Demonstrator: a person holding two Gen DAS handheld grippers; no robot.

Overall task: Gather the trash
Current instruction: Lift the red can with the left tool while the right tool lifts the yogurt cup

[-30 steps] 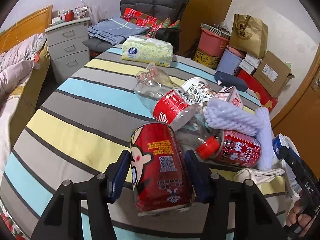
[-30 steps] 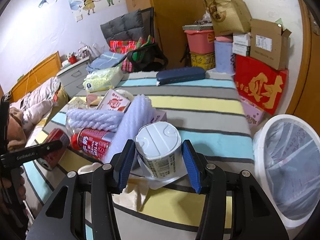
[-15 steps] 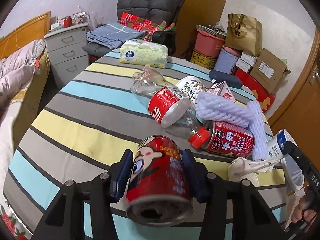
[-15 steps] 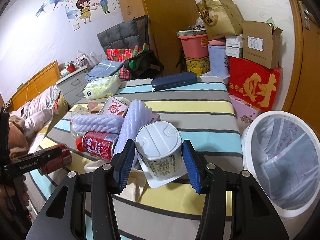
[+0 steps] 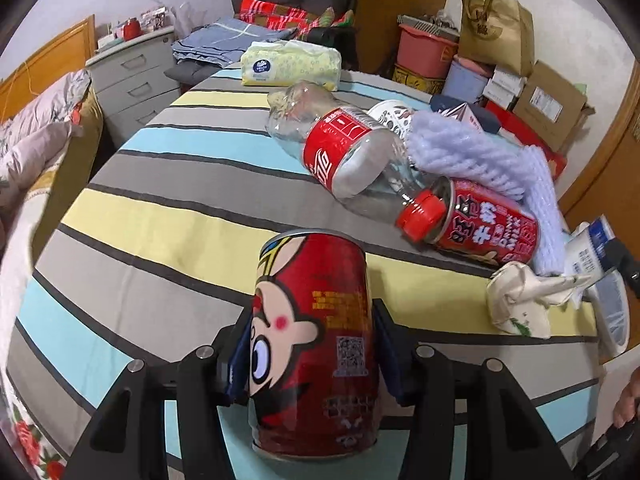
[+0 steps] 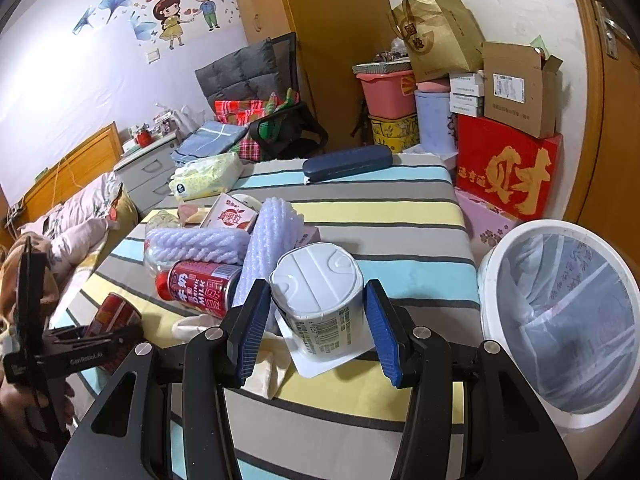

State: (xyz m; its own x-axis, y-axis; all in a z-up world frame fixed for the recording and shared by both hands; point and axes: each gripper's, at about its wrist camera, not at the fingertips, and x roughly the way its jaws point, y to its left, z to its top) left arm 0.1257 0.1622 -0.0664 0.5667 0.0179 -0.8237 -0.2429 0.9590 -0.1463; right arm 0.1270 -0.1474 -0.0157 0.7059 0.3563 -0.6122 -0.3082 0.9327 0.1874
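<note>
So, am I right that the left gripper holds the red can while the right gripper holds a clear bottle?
Not quite: in the right wrist view the right gripper holds a white cup, not a bottle. The left gripper does hold the red can.

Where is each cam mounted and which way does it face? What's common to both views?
Left wrist: on the left gripper, looking down along its fingers across the striped table; cartoon can clamped between them; a hand at the right edge.
Right wrist: on the right gripper, facing the wardrobe corner, white bin at right; white cup between its fingers; the left gripper shows at left.
Shared: cartoon can, milk can, tissue pack, purple foam.
</note>
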